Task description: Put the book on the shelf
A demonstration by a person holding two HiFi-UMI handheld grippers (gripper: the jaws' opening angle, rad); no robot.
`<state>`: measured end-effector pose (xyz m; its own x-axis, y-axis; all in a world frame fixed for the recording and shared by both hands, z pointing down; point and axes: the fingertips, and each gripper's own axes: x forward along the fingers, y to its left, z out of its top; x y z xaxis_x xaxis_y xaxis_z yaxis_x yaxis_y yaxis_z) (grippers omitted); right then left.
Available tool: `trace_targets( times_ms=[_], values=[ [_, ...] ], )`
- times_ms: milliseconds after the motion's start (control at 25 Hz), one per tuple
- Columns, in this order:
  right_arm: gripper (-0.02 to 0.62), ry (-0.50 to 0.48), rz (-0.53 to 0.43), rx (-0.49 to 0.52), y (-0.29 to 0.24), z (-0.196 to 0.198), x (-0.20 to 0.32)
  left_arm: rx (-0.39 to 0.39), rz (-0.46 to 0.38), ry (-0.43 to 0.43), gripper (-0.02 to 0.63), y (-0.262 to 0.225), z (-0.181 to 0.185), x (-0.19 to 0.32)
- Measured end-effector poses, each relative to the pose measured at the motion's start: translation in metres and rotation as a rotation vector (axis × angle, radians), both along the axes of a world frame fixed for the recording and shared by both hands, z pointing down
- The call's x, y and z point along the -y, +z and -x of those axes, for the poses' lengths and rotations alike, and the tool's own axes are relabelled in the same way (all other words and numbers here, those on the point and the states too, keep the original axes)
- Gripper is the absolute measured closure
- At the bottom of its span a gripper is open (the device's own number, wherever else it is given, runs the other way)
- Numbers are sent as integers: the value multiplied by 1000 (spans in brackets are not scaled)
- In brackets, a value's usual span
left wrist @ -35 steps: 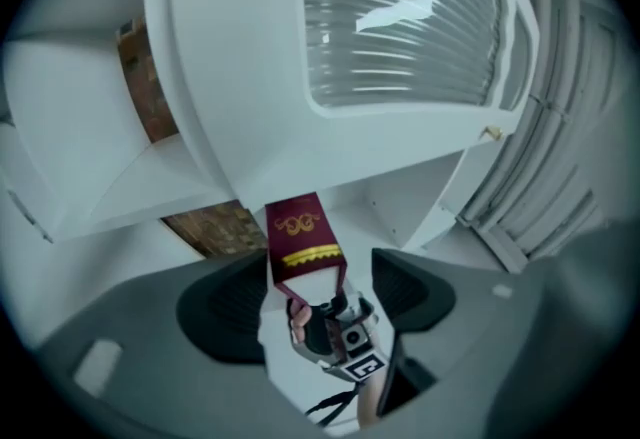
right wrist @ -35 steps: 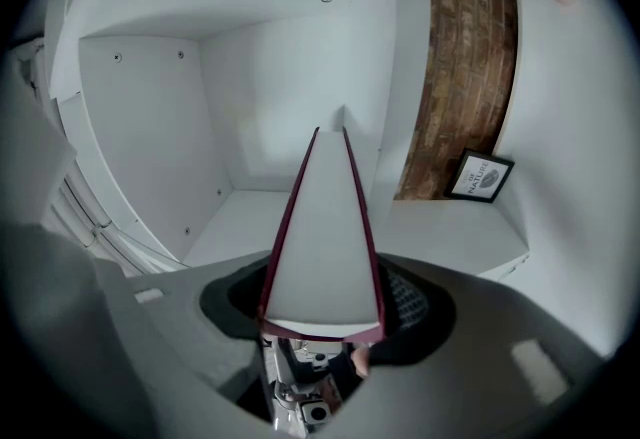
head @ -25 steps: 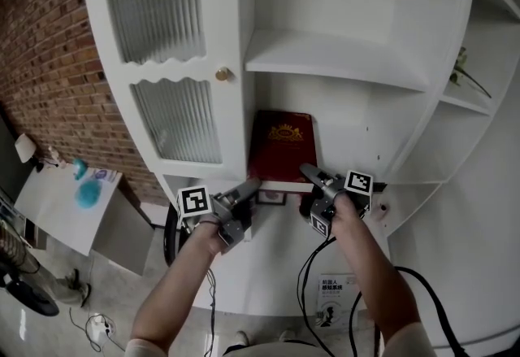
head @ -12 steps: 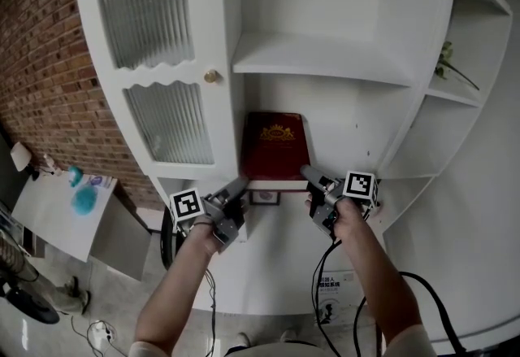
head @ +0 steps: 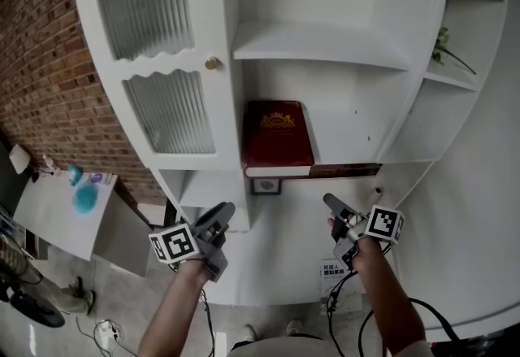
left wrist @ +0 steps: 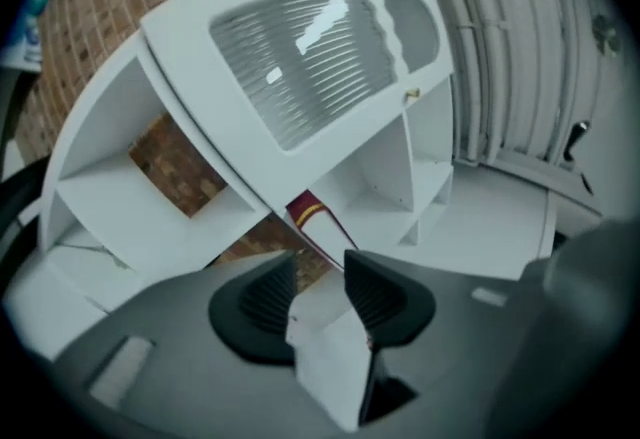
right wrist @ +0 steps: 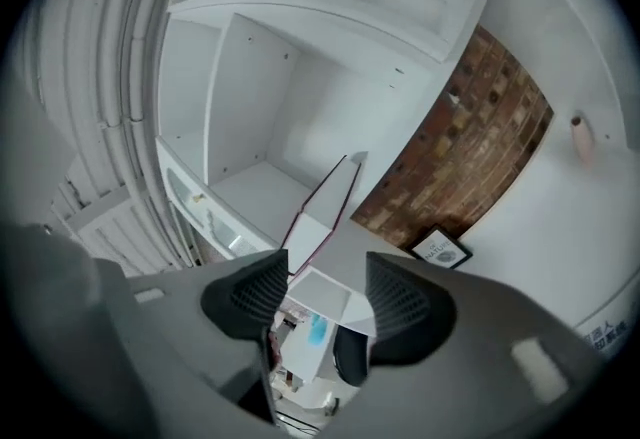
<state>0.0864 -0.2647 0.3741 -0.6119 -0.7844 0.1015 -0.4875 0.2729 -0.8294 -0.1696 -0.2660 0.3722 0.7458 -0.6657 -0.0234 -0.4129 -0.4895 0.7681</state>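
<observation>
Head view: the book (head: 278, 136) sits in the lower open bay, on the shelf (head: 345, 170), tight against the bay's left wall, probably so it cannot slide. It is dark red with a gold emblem and a pale page edge facing me. It seems to lie flat, cover up, though the steep angle leaves that unsure. My left gripper (head: 221, 213) and right gripper (head: 333, 205) hang below, well apart from it.

Left gripper view: jaws closing on nothing, with the red spine and its gold band beyond them.

Right gripper view: jaws closing, also empty; the book is seen edge-on as a thin slab. Placement looks done.
</observation>
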Motion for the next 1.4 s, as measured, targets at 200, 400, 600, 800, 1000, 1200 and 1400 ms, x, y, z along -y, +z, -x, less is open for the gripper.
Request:
trace_targets(
  times_ms=[200,400,600,800,1000,1200,1400],
  values=[
    [534,14,-152,-157,-1,9,-52,170,-128,-24,571,1,5,-38],
    [594,15,-314,-322,-4,28,-100,355,-210,-46,607,14,4,-75],
    [594,42,-379,-431,11,28,-134,422,-244,-24,606,30,-3,-113],
    [594,45,-421,-637,45,32,-177,499,-258,-29,602,63,-1,-155],
    [594,51,-390,-650,72,34,-196,500,-209,-24,603,93,5,-175],
    [594,46,-392,-647,69,39,-194,494,-232,-21,603,90,5,-175],
    [594,65,-399,-633,67,40,-192,466,-246,-13,601,85,4,-172]
  ],
)
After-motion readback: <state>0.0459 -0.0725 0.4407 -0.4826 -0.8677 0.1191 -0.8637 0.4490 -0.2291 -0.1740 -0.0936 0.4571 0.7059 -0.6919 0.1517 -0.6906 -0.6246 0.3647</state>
